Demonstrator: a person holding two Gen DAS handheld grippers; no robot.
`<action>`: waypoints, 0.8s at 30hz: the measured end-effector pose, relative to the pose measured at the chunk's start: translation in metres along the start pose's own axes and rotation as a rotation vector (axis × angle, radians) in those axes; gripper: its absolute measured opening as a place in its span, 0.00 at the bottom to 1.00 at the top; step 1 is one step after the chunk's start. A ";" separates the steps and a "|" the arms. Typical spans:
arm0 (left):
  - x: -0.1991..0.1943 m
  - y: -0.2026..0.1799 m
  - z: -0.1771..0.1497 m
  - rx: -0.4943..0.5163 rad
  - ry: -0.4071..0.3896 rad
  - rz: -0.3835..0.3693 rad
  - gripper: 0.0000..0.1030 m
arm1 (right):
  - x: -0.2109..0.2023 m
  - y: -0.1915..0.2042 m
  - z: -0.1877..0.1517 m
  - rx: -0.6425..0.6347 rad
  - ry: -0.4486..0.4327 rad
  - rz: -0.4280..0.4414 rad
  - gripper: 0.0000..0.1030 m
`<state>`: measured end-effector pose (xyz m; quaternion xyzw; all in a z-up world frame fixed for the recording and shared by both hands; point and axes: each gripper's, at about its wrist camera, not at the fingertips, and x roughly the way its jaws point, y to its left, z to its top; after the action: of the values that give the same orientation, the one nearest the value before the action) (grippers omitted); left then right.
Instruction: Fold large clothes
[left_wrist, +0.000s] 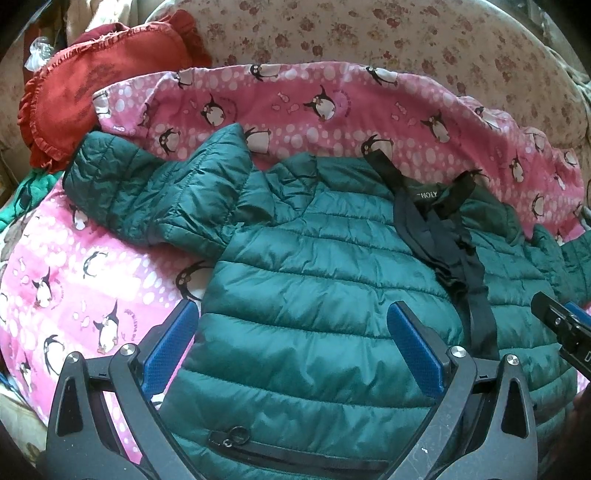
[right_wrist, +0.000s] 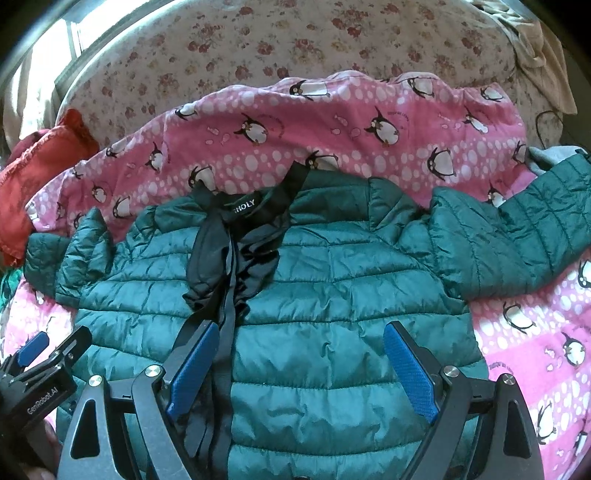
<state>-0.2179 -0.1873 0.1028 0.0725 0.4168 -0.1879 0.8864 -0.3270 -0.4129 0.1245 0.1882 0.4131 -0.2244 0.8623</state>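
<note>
At far left, a red ruffled cushion (left_wrist: 92, 92) lies against a cream floral-print cover (left_wrist: 332, 33) and touches the upper left edge of a pink penguin-print sheet (left_wrist: 66, 280). On that sheet a dark green quilted puffer jacket (left_wrist: 314, 295) lies spread, front side up, collar away from the cameras. Its one sleeve (left_wrist: 155, 184) extends to the left and is bent over the sheet; a zipped pocket (left_wrist: 288, 454) with a ring pull shows near the hem in the left wrist view.

Left gripper (left_wrist: 295, 354): jaws spread wide, blue pads (left_wrist: 170, 343) over the jacket's left front panel, holding nothing. Whether the pads touch the fabric cannot be told.

Centre: the black collar lining with a partly legible label (right_wrist: 243, 203) is open, and the black zipper placket (right_wrist: 225, 306) runs down the jacket's midline, bunched below the collar.

Right gripper (right_wrist: 299, 369): jaws likewise spread wide and empty, its left pad (right_wrist: 192, 369) just beside the placket, its right pad over the right front panel. The other sleeve (right_wrist: 517, 229) extends to the right across the sheet. A beige cloth (right_wrist: 535, 48) lies at upper right on the floral cover.
</note>
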 end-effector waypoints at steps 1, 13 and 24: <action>0.001 0.000 0.000 0.001 -0.001 0.000 0.99 | 0.001 -0.001 0.001 0.004 0.001 0.000 0.86; 0.003 0.004 0.007 -0.023 -0.005 -0.005 0.99 | 0.008 -0.003 0.005 0.015 -0.001 -0.008 0.86; 0.006 0.007 0.009 -0.024 0.000 0.001 0.99 | 0.015 -0.001 0.003 0.013 0.004 -0.008 0.86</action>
<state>-0.2056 -0.1848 0.1037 0.0620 0.4191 -0.1822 0.8873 -0.3173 -0.4185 0.1142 0.1927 0.4140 -0.2300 0.8594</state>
